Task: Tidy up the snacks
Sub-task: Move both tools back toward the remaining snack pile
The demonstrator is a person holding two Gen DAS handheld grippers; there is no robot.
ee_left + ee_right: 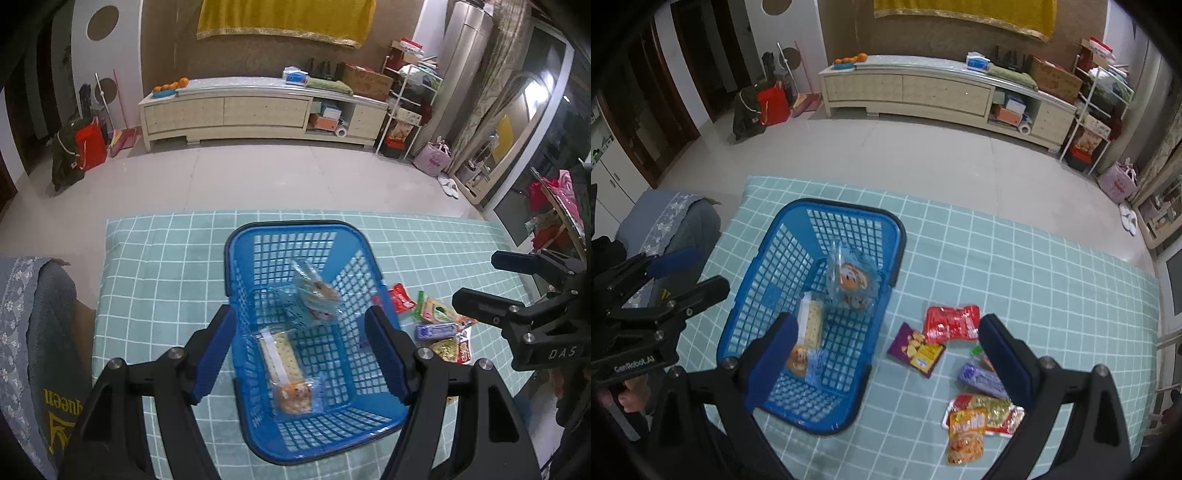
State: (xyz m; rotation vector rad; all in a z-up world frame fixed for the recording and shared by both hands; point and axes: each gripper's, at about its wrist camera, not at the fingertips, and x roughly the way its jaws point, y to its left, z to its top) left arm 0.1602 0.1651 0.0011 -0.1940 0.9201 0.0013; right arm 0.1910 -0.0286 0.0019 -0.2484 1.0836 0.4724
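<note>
Across the room a long cream cabinet [945, 92] runs along the wall under a yellow cloth, and close to me a table wears its green checked cloth [1015, 266]. On it stands my blue basket [236, 258] with a few snacks already inside: a long cracker pack [282, 356] on the floor of it, a small bun packet [295, 397] at its near end, and a clear bag of buns [849, 278] leaning on the far wall.

My left tongs [299, 358] hang above the basket with their jaws apart and nothing between them. My right tongs [886, 358] stand wide apart too, empty, over the gap between the basket and the loose pile.

I judge I am between packets: some are stowed, more wait. Beside the basket lie a red packet [951, 323], a purple and yellow packet [916, 350], a violet bar [979, 378], and a foil bag [990, 410] with an orange bag [966, 435] lapping onto it. Something green behind my right finger may be one more snack, though it is mostly hidden.

Next I should lower the right tongs onto one loose packet, likely the red one since it lies flat and clear, pinch it by an edge, then carry it over the rim.
</note>
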